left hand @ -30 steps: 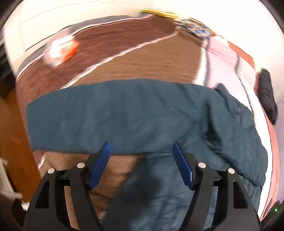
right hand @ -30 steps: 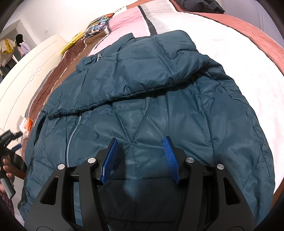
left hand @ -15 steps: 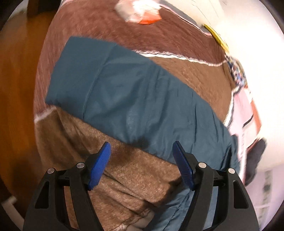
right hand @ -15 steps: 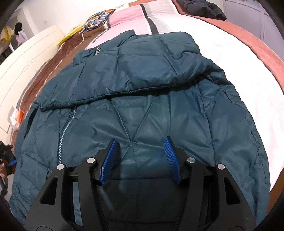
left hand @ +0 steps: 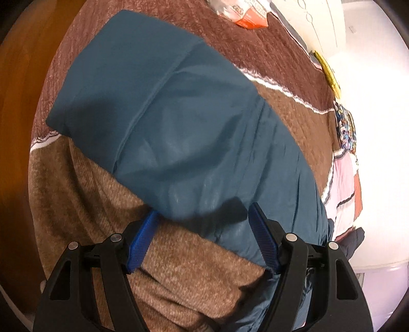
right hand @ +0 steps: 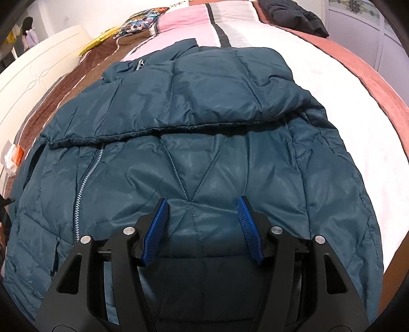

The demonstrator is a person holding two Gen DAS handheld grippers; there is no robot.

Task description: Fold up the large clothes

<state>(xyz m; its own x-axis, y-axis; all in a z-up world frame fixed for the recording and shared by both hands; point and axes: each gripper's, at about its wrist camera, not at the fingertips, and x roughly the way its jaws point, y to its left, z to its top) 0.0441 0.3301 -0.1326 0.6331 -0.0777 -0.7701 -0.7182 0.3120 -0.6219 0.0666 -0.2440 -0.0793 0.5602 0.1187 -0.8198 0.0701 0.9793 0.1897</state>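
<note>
Count: one teal jacket (right hand: 194, 158), two grippers.
Jacket: spread flat on the bed (right hand: 358, 107), one sleeve (left hand: 179, 122) stretched over the brown blanket (left hand: 179, 268).
Left gripper (left hand: 202, 227): jaws spread, straddling the sleeve edge.
Right gripper (right hand: 202, 217): jaws released above the jacket's body.
Right view only: zipper (right hand: 84, 184), dark garment (right hand: 294, 15).
Left view only: orange packet (left hand: 245, 12).

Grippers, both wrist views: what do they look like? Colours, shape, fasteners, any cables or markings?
The left gripper and right gripper look identical: matte black angular frames with triangular cutouts, each carrying two fingers faced with ribbed bright-blue pads. Four round silver fasteners sit across each frame. No cables, labels or markings show, and no hand or sleeve is clearly visible.
</note>
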